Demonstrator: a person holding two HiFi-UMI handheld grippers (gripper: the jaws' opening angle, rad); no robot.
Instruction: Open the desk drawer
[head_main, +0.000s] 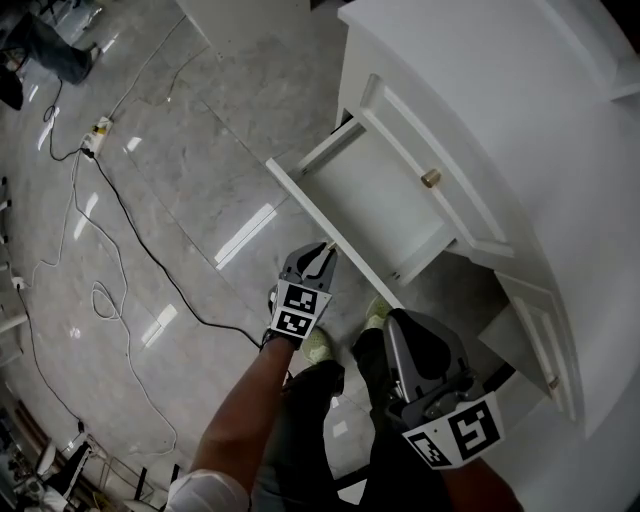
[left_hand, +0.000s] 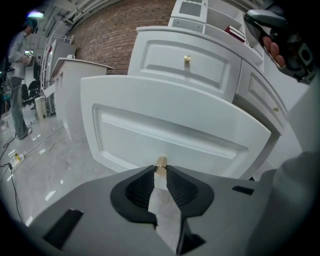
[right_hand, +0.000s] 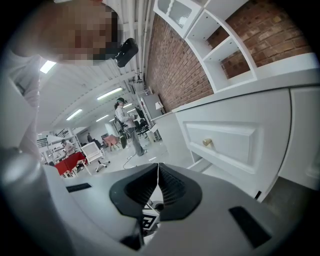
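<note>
Left gripper (left_hand: 160, 171) clamps the open drawer's (left_hand: 170, 125) knob (left_hand: 160, 161) at twelve o'clock; a crooked pull could slip it. Right gripper's (right_hand: 158, 170) jaws are together, empty.

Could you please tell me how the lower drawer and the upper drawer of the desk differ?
The lower drawer stands pulled out of the desk; the upper drawer sits shut. The lower knob is clamped by the left gripper; the upper knob is free. Both have white panelled fronts and brass knobs.
</note>
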